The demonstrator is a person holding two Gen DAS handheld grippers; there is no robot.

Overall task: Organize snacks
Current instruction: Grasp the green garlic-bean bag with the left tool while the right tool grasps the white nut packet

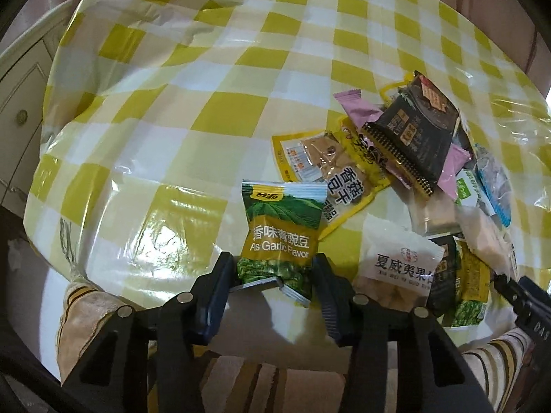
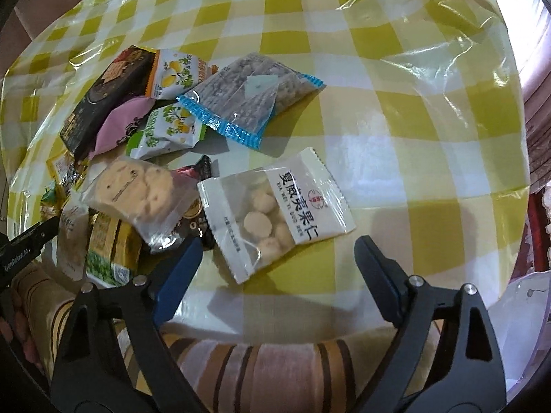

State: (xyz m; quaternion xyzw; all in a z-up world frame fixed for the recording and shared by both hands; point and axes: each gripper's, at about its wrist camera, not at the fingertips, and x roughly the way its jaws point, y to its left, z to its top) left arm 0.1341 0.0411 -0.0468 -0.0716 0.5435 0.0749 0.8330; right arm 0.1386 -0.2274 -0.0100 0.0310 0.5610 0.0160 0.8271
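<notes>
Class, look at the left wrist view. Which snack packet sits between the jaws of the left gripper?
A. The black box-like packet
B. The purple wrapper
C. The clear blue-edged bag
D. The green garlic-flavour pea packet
D: the green and gold garlic-flavour pea packet stands between the jaws of the left gripper, apart from the heap of other snacks.

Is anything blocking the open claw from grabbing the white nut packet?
Nothing visible does. The white macadamia packet lies flat on the checked tablecloth, just ahead of the open right gripper, with bare cloth between them.
</notes>
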